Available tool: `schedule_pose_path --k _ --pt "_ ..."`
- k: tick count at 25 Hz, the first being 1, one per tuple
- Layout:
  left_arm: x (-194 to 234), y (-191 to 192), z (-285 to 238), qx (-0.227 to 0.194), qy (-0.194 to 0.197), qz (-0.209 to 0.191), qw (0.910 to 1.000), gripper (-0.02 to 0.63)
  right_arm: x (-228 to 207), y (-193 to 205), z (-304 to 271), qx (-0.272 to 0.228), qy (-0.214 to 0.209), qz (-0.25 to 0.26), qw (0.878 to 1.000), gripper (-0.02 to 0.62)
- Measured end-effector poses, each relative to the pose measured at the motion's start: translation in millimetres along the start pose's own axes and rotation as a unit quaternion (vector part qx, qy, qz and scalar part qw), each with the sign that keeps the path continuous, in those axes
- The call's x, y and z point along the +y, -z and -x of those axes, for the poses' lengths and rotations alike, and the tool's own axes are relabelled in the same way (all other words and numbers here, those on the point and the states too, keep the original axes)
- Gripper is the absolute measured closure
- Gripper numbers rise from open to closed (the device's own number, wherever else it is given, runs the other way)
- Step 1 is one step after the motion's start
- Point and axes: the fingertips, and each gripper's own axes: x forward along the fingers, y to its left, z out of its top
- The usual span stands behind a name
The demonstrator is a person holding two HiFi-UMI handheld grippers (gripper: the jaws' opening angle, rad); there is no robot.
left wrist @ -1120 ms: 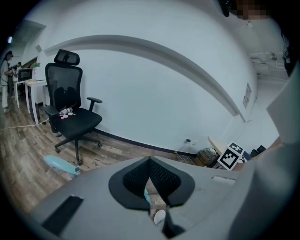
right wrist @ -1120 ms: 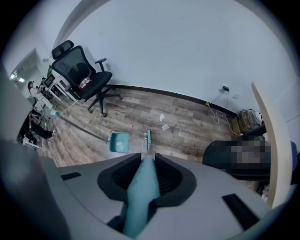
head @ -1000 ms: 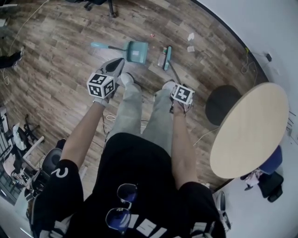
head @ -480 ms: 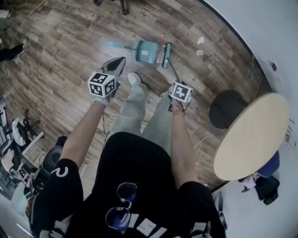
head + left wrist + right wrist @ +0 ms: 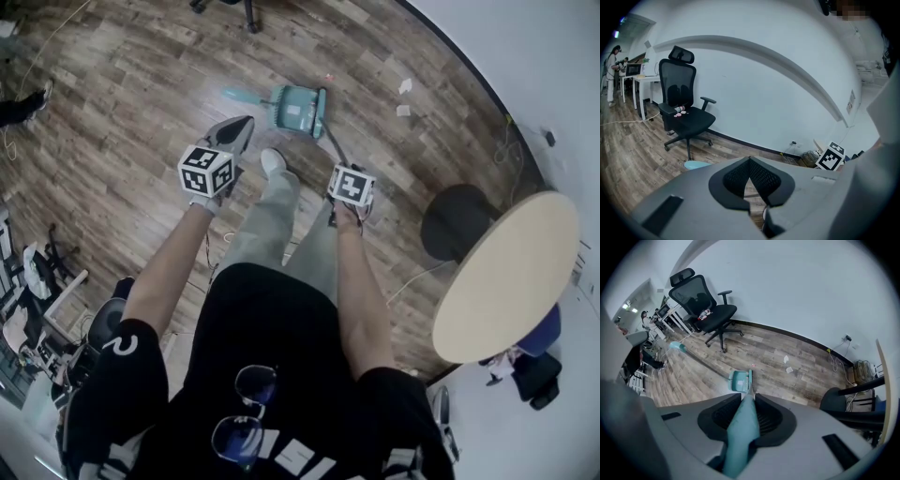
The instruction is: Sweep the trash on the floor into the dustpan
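A teal dustpan [image 5: 291, 108] lies on the wood floor, and its long handle [image 5: 696, 358] runs off to the left. The teal broom head [image 5: 320, 100] rests against the pan's right side. My right gripper [image 5: 345, 178] is shut on the broom handle [image 5: 740, 427], which slopes down to the head [image 5: 750, 377] beside the dustpan [image 5: 738, 380]. Two white paper scraps [image 5: 404, 86] [image 5: 786, 359] and a tiny red bit [image 5: 327, 77] lie beyond the pan. My left gripper [image 5: 242, 125] hovers left of the pan, shut and holding nothing [image 5: 750, 160].
A black office chair [image 5: 705, 310] stands by the white wall. A round wooden table [image 5: 506, 272] and a dark round stool [image 5: 455, 220] are to the right, with cables [image 5: 412, 277] on the floor. The person's legs and white shoe [image 5: 272, 159] are between the grippers.
The right gripper has swung the broom leftward. Its head, earlier apart from the pan, now lies against the dustpan's right side. The left gripper has hardly moved.
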Motion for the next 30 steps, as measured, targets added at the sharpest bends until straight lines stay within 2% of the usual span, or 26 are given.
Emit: schedule_pose_path --k 6,10,13,16,19,23,27,30 --pt "13.6 -13.0 -2.1 -0.001 0.003 -0.004 1.0000 0.609 28.3 -12.9 2.5 -0.021 -0.010 0.005 1.000 0.511" --pt "21.8 -20.7 -2.2 -0.003 0.004 -0.008 1.0000 0.609 44.9 -10.7 0.5 -0.009 -0.019 0.007 1.000 0.511" --pt "25.3 -24.2 -2.3 -0.004 0.004 -0.011 0.9999 0.609 36.8 -17.7 2.6 -0.021 0.000 0.020 1.000 0.509" --pt "26.0 -29.4 0.4 -0.009 0.004 -0.010 0.9999 0.608 38.8 -18.0 9.9 -0.020 -0.010 0.016 1.000 0.511" --pt "21.7 -38.2 5.8 -0.016 0.007 -0.008 0.9998 0.608 23.9 -21.7 26.7 -0.022 0.018 0.040 0.999 0.509" --pt "8.3 -56.3 14.0 -0.030 0.017 -0.013 0.9993 0.608 23.6 -20.2 50.2 -0.016 -0.002 0.031 0.999 0.510" --pt "-3.2 -73.8 18.5 -0.042 0.032 -0.024 0.9983 0.608 7.0 -39.9 78.0 -0.054 0.012 0.032 0.998 0.511" --pt "-8.9 -85.4 20.7 -0.048 0.041 -0.033 0.9974 0.609 -12.3 -58.4 101.5 -0.087 0.045 0.036 0.995 0.511"
